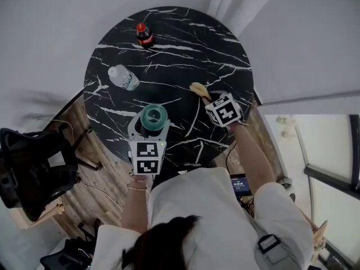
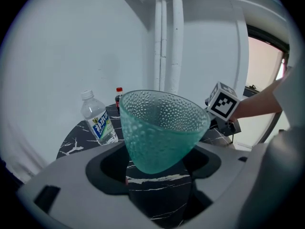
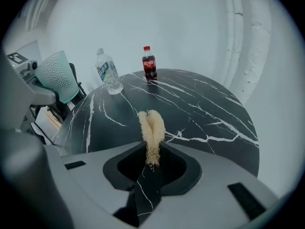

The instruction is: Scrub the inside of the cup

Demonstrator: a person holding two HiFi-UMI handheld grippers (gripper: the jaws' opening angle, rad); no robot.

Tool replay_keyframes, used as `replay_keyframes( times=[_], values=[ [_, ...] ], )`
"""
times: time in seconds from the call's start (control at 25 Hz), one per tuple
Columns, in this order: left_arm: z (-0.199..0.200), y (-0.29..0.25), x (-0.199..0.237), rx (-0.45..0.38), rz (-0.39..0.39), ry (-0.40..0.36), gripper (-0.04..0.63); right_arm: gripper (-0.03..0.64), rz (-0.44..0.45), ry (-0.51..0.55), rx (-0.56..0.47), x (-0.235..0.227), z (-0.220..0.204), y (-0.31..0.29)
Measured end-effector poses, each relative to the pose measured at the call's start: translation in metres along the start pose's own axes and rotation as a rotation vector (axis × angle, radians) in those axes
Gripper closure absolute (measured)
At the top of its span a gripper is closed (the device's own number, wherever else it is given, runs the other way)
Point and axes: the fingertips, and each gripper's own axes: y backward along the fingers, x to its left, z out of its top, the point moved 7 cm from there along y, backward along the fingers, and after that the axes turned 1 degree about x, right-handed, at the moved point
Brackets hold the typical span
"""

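Grips the teal dimpled cup point(image 2: 162, 128) in the left gripper point(image 2: 159, 175) over the near edge of the black marble table point(image 1: 185, 49). Jaws closed on the cup's lower body, base seated between them, open rim tilted up and away past the tips. Pinches a pale fibrous scrubber point(image 3: 151, 128) in the right gripper point(image 3: 151, 159) above the table's near right part. Jaws drawn narrow on its lower end, folded top poking out beyond them. Cup and scrubber well apart, scrubber outside the cup. Farther on, left of the table's middle, an upright clear water bottle point(image 1: 124, 76). By the table's far edge, an upright cola bottle point(image 1: 144, 35).
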Motion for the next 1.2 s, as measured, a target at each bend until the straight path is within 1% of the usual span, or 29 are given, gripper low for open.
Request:
replay_keyframes(
  times=[0.16, 0.24, 0.32, 0.4, 0.52, 0.64, 0.72, 0.88, 1.0, 1.08, 1.2],
  values=[
    [-0.002, -0.006, 0.003, 0.02, -0.019, -0.025, 0.252, 0.532, -0.01, 0.034, -0.043, 0.008, 0.01, 0.013],
    [-0.003, -0.009, 0.005, 0.04, -0.026, -0.053, 0.252, 0.532, -0.007, 0.053, -0.079, 0.014, 0.014, 0.022],
    [-0.005, -0.012, 0.006, 0.071, -0.036, -0.104, 0.252, 0.532, -0.001, 0.094, -0.125, 0.023, 0.019, 0.034],
    [-0.005, -0.017, 0.008, 0.096, -0.054, -0.165, 0.252, 0.532, -0.003, 0.158, -0.165, 0.033, 0.026, 0.048],
    [-0.007, -0.021, 0.011, 0.125, -0.077, -0.24, 0.252, 0.532, -0.018, 0.263, -0.184, 0.047, 0.033, 0.063],
    [-0.007, -0.025, 0.014, 0.157, -0.099, -0.304, 0.253, 0.532, -0.03, 0.309, -0.221, 0.058, 0.036, 0.077],
    [-0.007, -0.027, 0.013, 0.179, -0.135, -0.349, 0.252, 0.532, -0.037, 0.344, -0.258, 0.068, 0.041, 0.089],
    [-0.01, -0.024, 0.003, 0.219, -0.22, -0.456, 0.252, 0.532, -0.058, 0.495, -0.281, 0.093, 0.049, 0.108],
    [-0.015, -0.026, -0.004, 0.268, -0.28, -0.531, 0.252, 0.532, -0.044, 0.592, -0.286, 0.109, 0.051, 0.12],
    [-0.019, -0.028, -0.005, 0.31, -0.327, -0.573, 0.252, 0.532, -0.039, 0.676, -0.27, 0.12, 0.051, 0.124],
    [-0.022, -0.033, -0.005, 0.373, -0.41, -0.619, 0.252, 0.532, -0.052, 0.799, -0.21, 0.133, 0.047, 0.123]
  ],
)
